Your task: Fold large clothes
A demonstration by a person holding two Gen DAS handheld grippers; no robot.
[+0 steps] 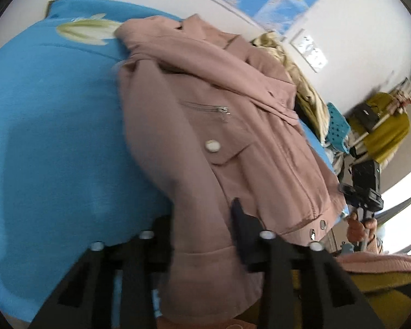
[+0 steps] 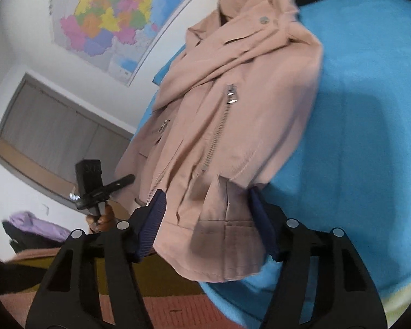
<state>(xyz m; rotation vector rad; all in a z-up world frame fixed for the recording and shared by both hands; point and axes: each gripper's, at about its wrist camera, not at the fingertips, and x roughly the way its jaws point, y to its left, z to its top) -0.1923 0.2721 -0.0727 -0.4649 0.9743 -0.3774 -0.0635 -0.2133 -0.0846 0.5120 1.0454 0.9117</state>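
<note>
A dusty-pink zip jacket [image 1: 205, 104] lies on a blue bedspread [image 1: 54, 137]. In the left wrist view my left gripper [image 1: 202, 219] has its two fingers on either side of a sleeve at the jacket's near edge, with a wide gap between them. In the right wrist view the jacket [image 2: 233, 109] lies with its zipper up, and my right gripper [image 2: 208, 213] straddles a sleeve cuff [image 2: 227, 235] at the hem, pads apart on both sides. Each gripper shows small in the other's view: the right one [image 1: 365, 192], the left one [image 2: 96, 189].
A pile of yellowish clothes [image 1: 301, 82] and a teal perforated basket [image 1: 338, 126] lie past the jacket. A world map [image 2: 109, 16] hangs on the wall. A purple garment [image 2: 35, 224] lies at the left. The bedspread [image 2: 370, 137] stretches to the right.
</note>
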